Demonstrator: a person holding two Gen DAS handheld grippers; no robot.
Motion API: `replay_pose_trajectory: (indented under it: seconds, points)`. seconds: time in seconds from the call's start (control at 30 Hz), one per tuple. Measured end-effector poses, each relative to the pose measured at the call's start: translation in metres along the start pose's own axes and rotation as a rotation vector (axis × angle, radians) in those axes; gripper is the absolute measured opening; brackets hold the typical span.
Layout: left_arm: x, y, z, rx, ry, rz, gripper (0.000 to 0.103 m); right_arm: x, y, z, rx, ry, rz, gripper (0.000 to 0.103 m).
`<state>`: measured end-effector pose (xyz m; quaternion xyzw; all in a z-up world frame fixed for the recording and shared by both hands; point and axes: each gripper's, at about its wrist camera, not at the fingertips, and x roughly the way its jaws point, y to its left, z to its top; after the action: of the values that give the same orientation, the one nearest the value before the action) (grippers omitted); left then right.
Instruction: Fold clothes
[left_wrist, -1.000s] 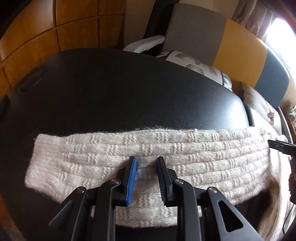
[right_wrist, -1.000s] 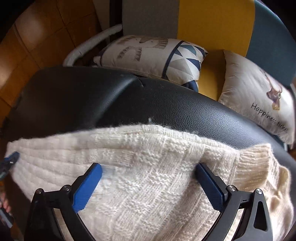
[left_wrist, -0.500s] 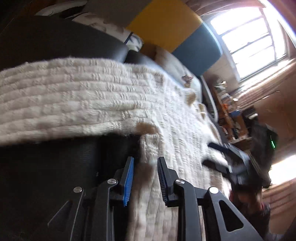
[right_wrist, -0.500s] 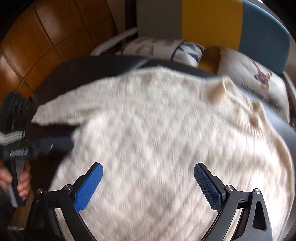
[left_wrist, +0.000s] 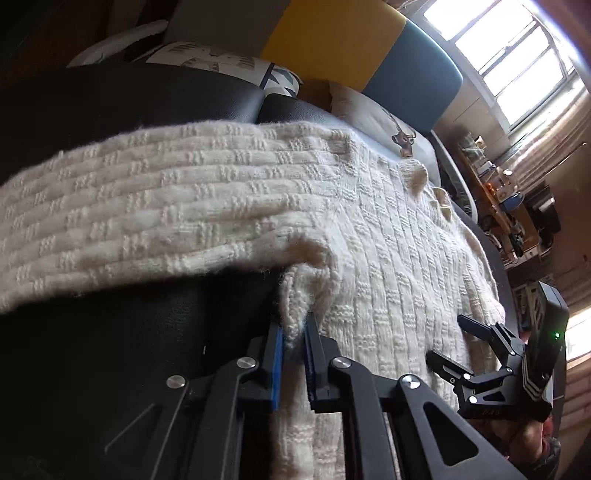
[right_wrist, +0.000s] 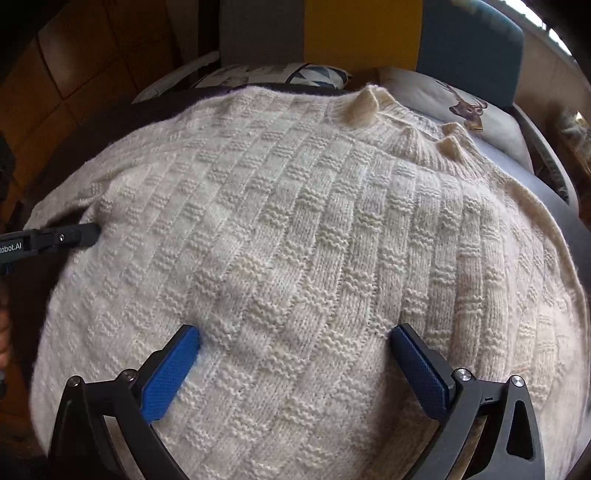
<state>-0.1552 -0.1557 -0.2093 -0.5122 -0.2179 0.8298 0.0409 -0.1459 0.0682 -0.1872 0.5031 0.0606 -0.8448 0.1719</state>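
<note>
A cream knitted sweater (right_wrist: 303, 236) lies spread on a black leather surface (left_wrist: 110, 107), collar at the far side. Its sleeve (left_wrist: 147, 206) stretches out to the left. My left gripper (left_wrist: 293, 334) is shut on the sweater's side edge below the armpit, a fold of knit pinched between the blue pads. It shows from the side in the right wrist view as the left gripper (right_wrist: 88, 234) at the sweater's left edge. My right gripper (right_wrist: 295, 350) hovers wide open over the sweater's body, nothing between its fingers. The right gripper (left_wrist: 458, 339) also appears open in the left wrist view.
Patterned cushions (right_wrist: 273, 74) and a deer cushion (right_wrist: 465, 107) lie behind the leather surface against a grey, yellow and blue backrest (right_wrist: 362, 33). Wooden floor (right_wrist: 55, 88) lies to the left. A cluttered shelf (left_wrist: 517, 206) and a window (left_wrist: 517, 62) are at the right.
My left gripper swung from the sleeve to the sweater's side edge and shut on it. My right gripper, still open, drew back over the sweater's body.
</note>
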Motion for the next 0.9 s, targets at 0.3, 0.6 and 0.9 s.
replay_pose_trajectory:
  seconds: [0.3,0.6,0.9]
  points:
    - [-0.062,-0.047,-0.046,0.069,-0.130,-0.030,0.022,-0.072,-0.048,-0.046,0.130,-0.146,0.144,0.103]
    - [-0.019,-0.128,-0.103,0.322,0.013,-0.027,0.022,-0.145,-0.171,-0.154,0.442,-0.152,0.107,0.103]
    - [0.005,-0.140,-0.123,0.386,0.048,0.033,0.026,-0.182,-0.240,-0.238,0.662,-0.189,-0.050,0.103]
